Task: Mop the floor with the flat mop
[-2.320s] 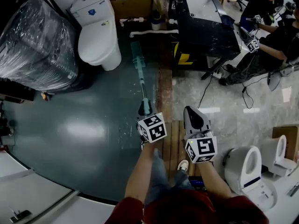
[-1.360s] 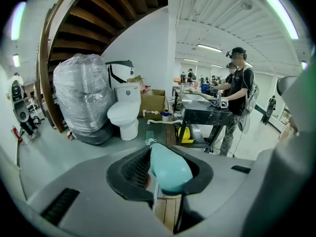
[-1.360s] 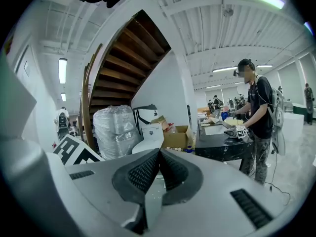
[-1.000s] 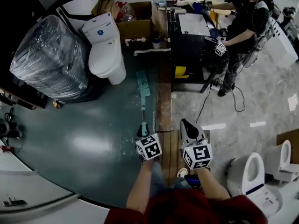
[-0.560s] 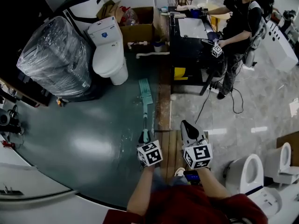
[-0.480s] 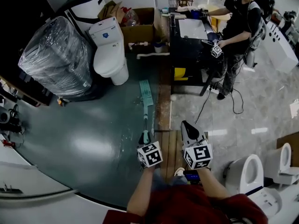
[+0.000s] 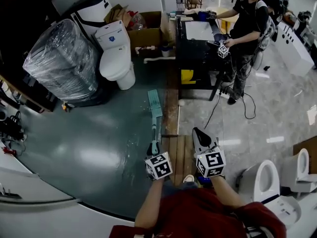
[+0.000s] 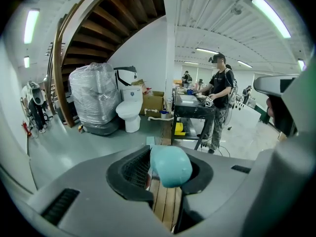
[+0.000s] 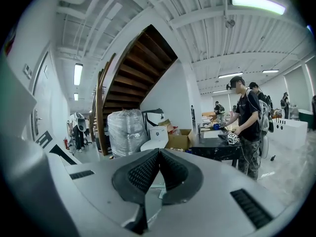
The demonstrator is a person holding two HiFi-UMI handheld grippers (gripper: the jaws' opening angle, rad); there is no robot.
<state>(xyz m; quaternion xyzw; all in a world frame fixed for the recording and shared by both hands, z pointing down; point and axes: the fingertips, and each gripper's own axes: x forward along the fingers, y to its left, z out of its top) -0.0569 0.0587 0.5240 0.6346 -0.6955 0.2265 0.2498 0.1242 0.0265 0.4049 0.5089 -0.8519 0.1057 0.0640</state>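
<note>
Down on the glossy dark-green floor (image 7: 94, 138), the flat mop (image 7: 154, 103) has its slim rectangular teal pad lying flat, just beside the strip of wooden planks (image 7: 173, 108). Its thin straight pole runs back toward us. A smooth white toilet (image 7: 116, 53) stands further up, with a big bundle in crinkly clear plastic wrap (image 7: 62, 58) next to it and an open cardboard box (image 7: 146, 31) behind.

Our left gripper (image 7: 155, 153) has its ribbed black pads clamped on the mop's rounded teal handle end (image 8: 171, 165), so the jaws are held only as wide as that knob. Our right gripper (image 9: 159, 168) has its jaws pressed fully together with nothing between them, and it hangs off to the side over the planks.

Compared with a couple of seconds ago, the pad has come back toward us. It was level with the toilet's base then, and now it's clearly short of it. Both grips look the same as before.
</note>
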